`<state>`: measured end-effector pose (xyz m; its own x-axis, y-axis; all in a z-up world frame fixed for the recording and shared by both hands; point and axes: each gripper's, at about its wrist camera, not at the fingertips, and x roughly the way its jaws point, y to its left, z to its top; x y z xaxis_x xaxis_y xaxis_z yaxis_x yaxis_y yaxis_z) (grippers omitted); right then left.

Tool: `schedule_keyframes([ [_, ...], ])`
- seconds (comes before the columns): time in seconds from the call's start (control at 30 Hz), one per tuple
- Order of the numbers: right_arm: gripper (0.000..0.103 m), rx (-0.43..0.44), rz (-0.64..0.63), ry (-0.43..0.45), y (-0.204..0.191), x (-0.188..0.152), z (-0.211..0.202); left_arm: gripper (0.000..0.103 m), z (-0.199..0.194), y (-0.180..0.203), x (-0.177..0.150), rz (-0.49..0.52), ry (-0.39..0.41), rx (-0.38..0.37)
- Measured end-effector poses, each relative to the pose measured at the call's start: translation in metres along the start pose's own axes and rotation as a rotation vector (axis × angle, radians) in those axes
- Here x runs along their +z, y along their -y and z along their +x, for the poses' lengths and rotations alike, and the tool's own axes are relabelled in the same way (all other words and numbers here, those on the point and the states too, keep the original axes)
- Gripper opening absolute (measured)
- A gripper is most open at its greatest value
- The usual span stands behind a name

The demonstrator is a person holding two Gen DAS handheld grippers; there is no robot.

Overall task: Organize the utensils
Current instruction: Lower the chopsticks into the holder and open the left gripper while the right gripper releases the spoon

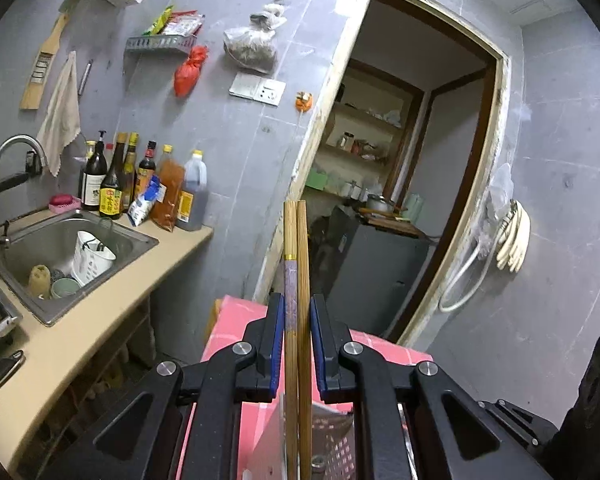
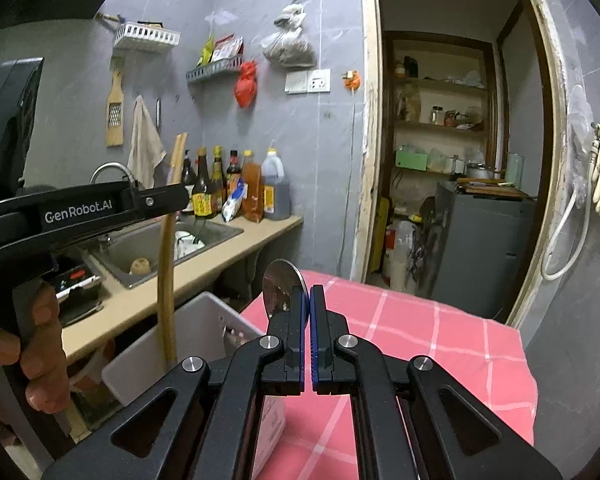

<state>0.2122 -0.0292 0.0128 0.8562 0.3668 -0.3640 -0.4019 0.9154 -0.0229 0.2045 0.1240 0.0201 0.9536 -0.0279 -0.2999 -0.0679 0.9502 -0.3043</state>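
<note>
Carry step in hand: left tongs point(image 1: 297, 344) clenched on upright chopsticks point(image 1: 297, 240), right tongs point(image 2: 309, 320) clenched on a spoon point(image 2: 281, 288), both held above the pink-clothed desk point(image 2: 440, 344); next, lowering into the white bin point(image 2: 204, 320) just beside the desk edge, with open room above.

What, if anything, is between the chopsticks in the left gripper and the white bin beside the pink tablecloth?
Nothing visible. The left gripper holds the chopsticks upright with their lower ends already at the white bin's open top; only air lies between. The bin's inside is mostly hidden.
</note>
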Motion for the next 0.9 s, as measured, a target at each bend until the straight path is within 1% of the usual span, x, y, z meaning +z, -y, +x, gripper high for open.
schedule_keyframes([
  [0.17, 0.003, 0.024, 0.015, -0.031, 0.002, -0.006, 0.007, 0.013, 0.003, 0.001, -0.007, 0.011, -0.053, -0.012],
  [0.33, 0.005, 0.061, 0.059, -0.066, 0.011, -0.014, 0.009, 0.014, 0.004, -0.006, -0.013, -0.041, -0.104, -0.013],
  [0.4, 0.005, 0.071, 0.072, -0.074, 0.014, -0.017, 0.010, 0.017, 0.002, -0.009, -0.015, -0.054, -0.113, -0.016],
  [0.43, 0.005, 0.077, 0.081, -0.070, 0.016, -0.017, 0.007, 0.025, 0.001, -0.010, -0.015, -0.061, -0.115, -0.018],
  [0.47, 0.006, 0.080, 0.087, -0.067, 0.017, -0.018, 0.006, 0.037, 0.000, -0.011, -0.015, -0.067, -0.116, -0.022],
  [0.5, 0.006, 0.083, 0.096, -0.065, 0.020, -0.018, 0.004, 0.041, -0.003, -0.012, -0.015, -0.075, -0.111, -0.026],
  [0.63, 0.007, 0.070, 0.136, -0.048, 0.035, -0.013, -0.005, 0.043, -0.009, -0.007, -0.010, -0.080, -0.096, -0.025],
  [0.7, 0.014, 0.052, 0.156, -0.036, 0.046, -0.012, -0.011, 0.053, -0.012, -0.001, -0.007, -0.077, -0.085, -0.032],
  [0.73, 0.025, 0.031, 0.172, -0.024, 0.056, -0.011, -0.017, 0.059, -0.013, 0.003, -0.006, -0.073, -0.077, -0.034],
  [0.77, 0.039, 0.017, 0.185, -0.013, 0.064, -0.009, -0.022, 0.062, -0.014, 0.009, -0.005, -0.063, -0.068, -0.038],
  [0.8, 0.044, 0.005, 0.195, -0.003, 0.072, -0.008, -0.026, 0.063, -0.014, 0.015, -0.003, -0.053, -0.065, -0.042],
  [0.83, 0.048, -0.021, 0.207, 0.007, 0.085, -0.008, -0.033, 0.069, -0.014, 0.022, -0.002, -0.043, -0.065, -0.046],
  [0.87, 0.049, -0.034, 0.211, 0.007, 0.093, -0.007, -0.036, 0.077, -0.013, 0.031, -0.001, -0.031, -0.065, -0.053],
  [0.9, 0.049, -0.052, 0.215, 0.002, 0.104, -0.006, -0.039, 0.080, -0.013, 0.037, -0.001, -0.025, -0.064, -0.057],
])
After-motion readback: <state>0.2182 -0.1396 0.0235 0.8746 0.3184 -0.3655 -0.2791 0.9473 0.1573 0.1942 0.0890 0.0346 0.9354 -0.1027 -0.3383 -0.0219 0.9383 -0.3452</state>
